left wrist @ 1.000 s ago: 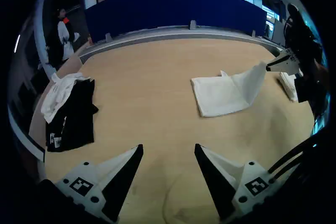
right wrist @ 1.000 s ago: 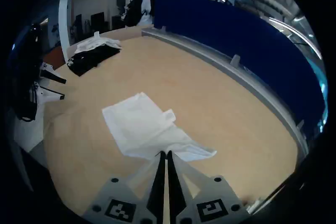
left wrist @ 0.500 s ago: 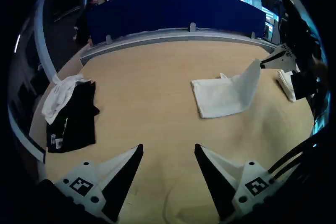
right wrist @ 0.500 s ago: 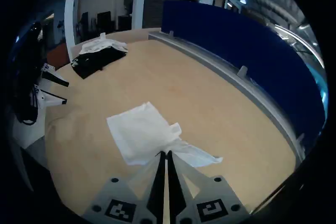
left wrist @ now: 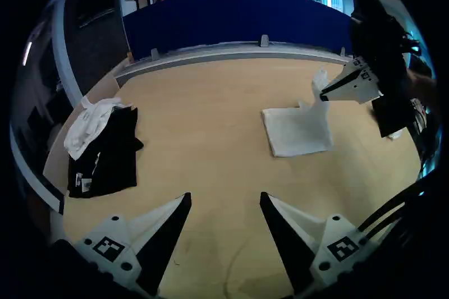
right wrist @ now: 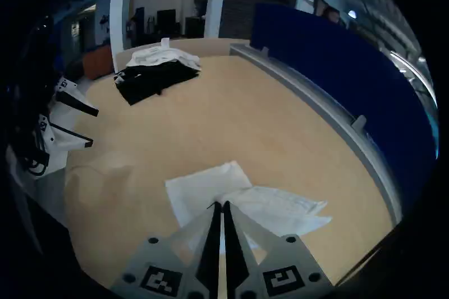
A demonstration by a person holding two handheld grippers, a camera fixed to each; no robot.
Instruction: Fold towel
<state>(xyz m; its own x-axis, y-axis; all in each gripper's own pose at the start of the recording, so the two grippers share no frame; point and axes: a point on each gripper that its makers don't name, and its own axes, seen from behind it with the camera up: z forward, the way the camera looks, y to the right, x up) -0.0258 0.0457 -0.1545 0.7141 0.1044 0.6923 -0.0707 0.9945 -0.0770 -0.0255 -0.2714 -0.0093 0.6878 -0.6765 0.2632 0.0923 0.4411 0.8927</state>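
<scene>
Position of white cloth towel [left wrist: 296, 133]: on the light wooden table [left wrist: 196, 108], ahead and to the right of the left gripper [left wrist: 224, 195], well apart from it. Most of the towel lies flat. Its far right edge is raised off the table.

Right gripper [right wrist: 219, 205]: fingers pressed together, clenched on the raised towel edge, with white cloth pinched between the tips. In the right gripper view the flat part spreads just ahead and to the left of the fingertips; the lifted part hangs in loose folds to their right.

Left gripper: fingers spread wide, grasping nothing; bare table between them. In the right gripper view it sits far to the left, near the table edge.

Other items: pile of black and white garments [left wrist: 104, 147] well to the left of the left gripper, near the table edge. Dark blue partition panel [left wrist: 236, 18] stands along the far side of the table.
</scene>
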